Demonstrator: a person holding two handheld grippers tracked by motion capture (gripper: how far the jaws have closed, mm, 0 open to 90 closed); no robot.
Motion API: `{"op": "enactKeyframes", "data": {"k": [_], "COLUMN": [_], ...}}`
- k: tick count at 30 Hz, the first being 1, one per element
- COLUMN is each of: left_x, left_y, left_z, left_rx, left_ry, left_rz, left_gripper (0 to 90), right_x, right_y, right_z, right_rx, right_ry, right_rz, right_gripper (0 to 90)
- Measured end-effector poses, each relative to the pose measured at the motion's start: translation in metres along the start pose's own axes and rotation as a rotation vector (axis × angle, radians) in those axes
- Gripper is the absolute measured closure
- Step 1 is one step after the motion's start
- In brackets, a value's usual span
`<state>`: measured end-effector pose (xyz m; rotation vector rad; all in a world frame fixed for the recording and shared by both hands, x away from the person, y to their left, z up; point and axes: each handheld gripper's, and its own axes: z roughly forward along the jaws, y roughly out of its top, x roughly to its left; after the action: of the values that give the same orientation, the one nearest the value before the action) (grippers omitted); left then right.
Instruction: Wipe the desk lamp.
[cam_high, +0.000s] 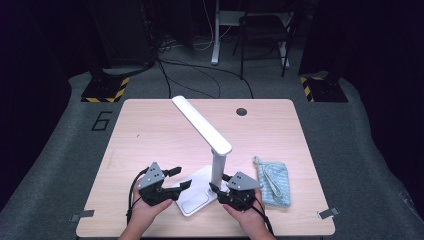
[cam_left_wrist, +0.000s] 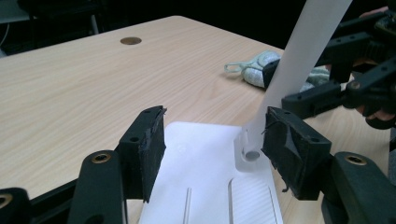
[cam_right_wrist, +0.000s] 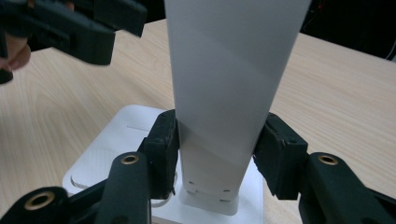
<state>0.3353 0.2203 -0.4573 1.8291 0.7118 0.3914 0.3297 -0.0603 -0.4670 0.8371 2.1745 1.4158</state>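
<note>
A: The white desk lamp (cam_high: 212, 165) sits near the front edge of the desk (cam_high: 150, 130), its flat base (cam_high: 196, 197) between the two hands.

B: And the right gripper (cam_right_wrist: 215, 140) has the upright post (cam_right_wrist: 229, 84) between its jaws, pads pressed to both sides just above the base. That's a grip.

A: Left gripper (cam_left_wrist: 212, 140)?

B: Jaws apart over the base's near corner, nothing between the pads.

A: Which way does the lamp run?

B: In the high view the post stands about vertical, and the long head (cam_high: 201, 124) slants from the post's top up and away to the far left.

A: A pale knitted pouch (cam_high: 274, 182) lies just right of the right gripper.
</note>
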Motion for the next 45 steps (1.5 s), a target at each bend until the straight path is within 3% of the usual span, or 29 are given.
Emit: {"op": "enactKeyframes", "data": {"k": [6, 14, 18, 23, 27, 32, 35, 38, 40, 41, 42, 43, 45], "left_x": [-0.001, 0.0, -0.001, 0.0, -0.002, -0.002, -0.004, -0.007, -0.009, -0.012, -0.012, -0.013, -0.015], "left_y": [-0.014, -0.032, -0.036, -0.041, -0.044, -0.045, -0.046, -0.046, -0.047, -0.048, -0.048, -0.048, -0.048], "left_z": [0.014, 0.029, 0.036, 0.045, 0.05, 0.052, 0.054, 0.055, 0.057, 0.058, 0.058, 0.058, 0.059], "left_rx": [0.064, 0.125, 0.153, 0.199, 0.201, 0.226, 0.228, 0.238, 0.231, 0.236, 0.236, 0.24, 0.231], "left_ry": [-0.018, -0.009, 0.007, 0.035, 0.048, 0.035, 0.037, 0.042, 0.032, 0.047, 0.047, 0.048, 0.057], "left_rz": [-0.004, -0.052, -0.051, -0.047, -0.055, -0.051, -0.031, -0.007, -0.018, 0.009, 0.009, 0.027, 0.027], "left_gripper": [35.5, 30.0, 28.3, 26.5, 25.3, 23.3, 22.9, 23.1, 22.7, 22.7, 22.9, 22.9, 26.1], "right_x": [-0.012, -0.026, -0.032, -0.032, -0.031, -0.034, -0.037, -0.043, -0.054, -0.058, -0.058, -0.062, -0.07], "right_y": [0.004, 0.005, 0.008, 0.008, 0.008, 0.006, 0.003, -0.003, -0.014, -0.018, -0.018, -0.022, -0.029], "right_z": [0.007, 0.015, 0.019, 0.019, 0.011, -0.018, -0.029, -0.045, -0.057, -0.061, -0.061, -0.063, -0.069], "right_rx": [0.007, -0.009, -0.001, 0.001, 0.002, -0.04, -0.048, -0.054, -0.03, -0.019, -0.019, -0.013, 0.002], "right_ry": [0.017, 0.033, 0.051, 0.04, 0.007, -0.026, -0.052, -0.106, -0.182, -0.21, -0.21, -0.23, -0.267], "right_rz": [-0.017, -0.022, -0.027, -0.022, 0.0, 0.045, 0.043, 0.038, 0.051, 0.052, 0.052, 0.057, 0.078], "right_gripper": [52.5, 52.5, 52.5, 50.9, 44.5, 40.8, 39.9, 39.0, 37.4, 37.1, 37.1, 36.7, 35.3]}}
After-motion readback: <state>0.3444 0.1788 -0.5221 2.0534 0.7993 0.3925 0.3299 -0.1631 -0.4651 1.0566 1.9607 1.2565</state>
